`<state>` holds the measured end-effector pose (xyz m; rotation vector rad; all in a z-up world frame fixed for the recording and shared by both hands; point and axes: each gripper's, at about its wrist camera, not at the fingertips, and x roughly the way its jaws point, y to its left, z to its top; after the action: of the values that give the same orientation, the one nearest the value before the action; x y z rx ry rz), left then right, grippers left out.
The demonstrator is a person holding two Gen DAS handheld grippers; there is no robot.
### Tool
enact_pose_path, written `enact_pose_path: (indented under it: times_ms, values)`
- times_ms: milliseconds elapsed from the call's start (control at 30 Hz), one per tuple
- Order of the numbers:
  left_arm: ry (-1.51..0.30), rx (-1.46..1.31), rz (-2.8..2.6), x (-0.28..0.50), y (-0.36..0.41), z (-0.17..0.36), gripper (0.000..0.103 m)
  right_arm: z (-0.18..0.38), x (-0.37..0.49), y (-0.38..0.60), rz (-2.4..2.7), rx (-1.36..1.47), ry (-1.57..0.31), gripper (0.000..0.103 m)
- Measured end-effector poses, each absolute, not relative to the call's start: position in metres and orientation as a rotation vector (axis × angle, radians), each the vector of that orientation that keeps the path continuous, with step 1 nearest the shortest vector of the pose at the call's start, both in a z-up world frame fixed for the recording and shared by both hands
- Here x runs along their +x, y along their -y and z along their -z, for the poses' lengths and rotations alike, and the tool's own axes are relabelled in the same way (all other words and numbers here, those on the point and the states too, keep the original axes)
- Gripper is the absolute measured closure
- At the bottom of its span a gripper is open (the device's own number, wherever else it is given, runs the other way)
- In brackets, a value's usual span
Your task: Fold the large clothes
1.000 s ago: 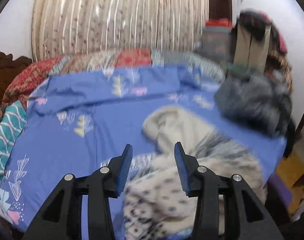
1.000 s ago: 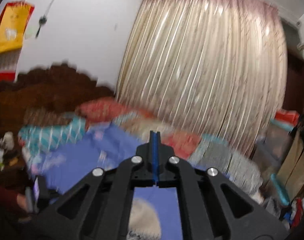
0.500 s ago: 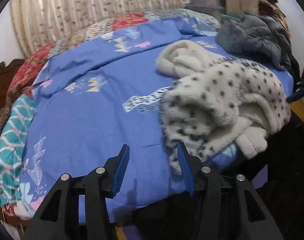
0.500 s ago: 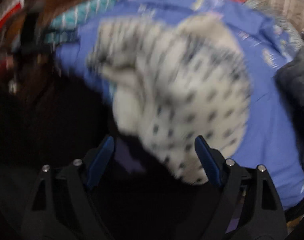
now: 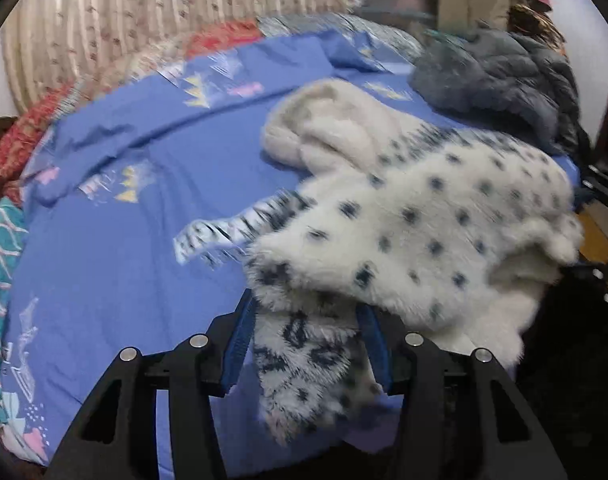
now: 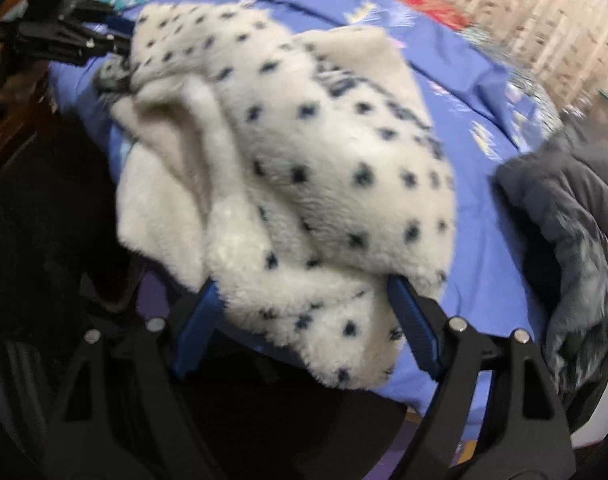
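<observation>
My left gripper (image 5: 304, 344) and right gripper (image 6: 304, 320) both stand wide apart around edges of the spotted fleece garment (image 5: 415, 232), neither clamped. It lies bunched at the near edge of the blue bedsheet (image 5: 116, 248), so I judge folding barely begun. Beyond, a grey jacket (image 5: 499, 76); blur hides the garment's shape.
</observation>
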<state>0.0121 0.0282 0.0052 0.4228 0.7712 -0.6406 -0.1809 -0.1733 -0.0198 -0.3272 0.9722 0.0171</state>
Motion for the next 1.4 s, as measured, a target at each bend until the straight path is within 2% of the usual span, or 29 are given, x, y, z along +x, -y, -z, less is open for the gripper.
enact_pose_path:
  times_ms: [33, 67, 100, 167, 200, 233, 267, 333, 400, 600, 733, 1000, 1133, 1400]
  values:
    - [-0.741, 0.427, 0.628, 0.013, -0.027, -0.008, 0.041, 0.022, -0.184, 0.172, -0.012, -0.327, -0.964, 0.024]
    - [-0.733, 0.433, 0.625, 0.015, -0.025, -0.011, 0.053, 0.024, -0.183, 0.171, -0.005, -0.342, -0.957, 0.024]
    - [-0.733, 0.437, 0.62, 0.018, -0.022, -0.015, 0.061, 0.024, -0.183, 0.167, 0.008, -0.377, -0.944, 0.024]
    - [-0.718, 0.427, 0.611, 0.021, -0.018, -0.023, 0.069, 0.029, -0.187, 0.161, 0.02, -0.411, -0.919, 0.024]
    - [-0.701, 0.418, 0.605, 0.021, -0.018, -0.03, 0.07, 0.031, -0.189, 0.159, 0.02, -0.407, -0.913, 0.03]
    - [-0.685, 0.411, 0.598, 0.022, -0.018, -0.036, 0.072, 0.029, -0.185, 0.161, 0.008, -0.379, -0.93, 0.062]
    - [-0.665, 0.401, 0.587, 0.022, -0.019, -0.043, 0.072, 0.029, -0.178, 0.168, -0.002, -0.343, -0.945, 0.077]
    - [-0.638, 0.372, 0.578, 0.023, -0.022, -0.056, 0.072, 0.013, -0.174, 0.176, -0.013, -0.263, -0.914, 0.085]
    - [-0.619, 0.356, 0.577, 0.022, -0.024, -0.063, 0.072, -0.013, -0.167, 0.187, -0.001, -0.207, -0.856, 0.087]
    - [-0.577, 0.311, 0.572, 0.02, -0.027, -0.089, 0.073, -0.13, -0.168, 0.22, 0.108, -0.107, -0.529, 0.093]
    - [-0.506, 0.272, 0.601, 0.013, -0.023, -0.116, 0.073, -0.167, -0.144, 0.239, 0.138, -0.111, -0.443, 0.093]
    - [-0.692, 0.396, 0.676, 0.016, 0.009, -0.065, 0.066, -0.156, -0.093, 0.279, 0.19, 0.015, -0.495, 0.093]
    - [-0.737, 0.388, 0.725, 0.009, 0.01, -0.056, 0.06, -0.16, -0.087, 0.281, 0.19, -0.002, -0.479, 0.093]
    - [-0.761, 0.349, 0.87, -0.01, 0.012, -0.054, 0.039, -0.179, -0.076, 0.279, 0.18, -0.024, -0.448, 0.093]
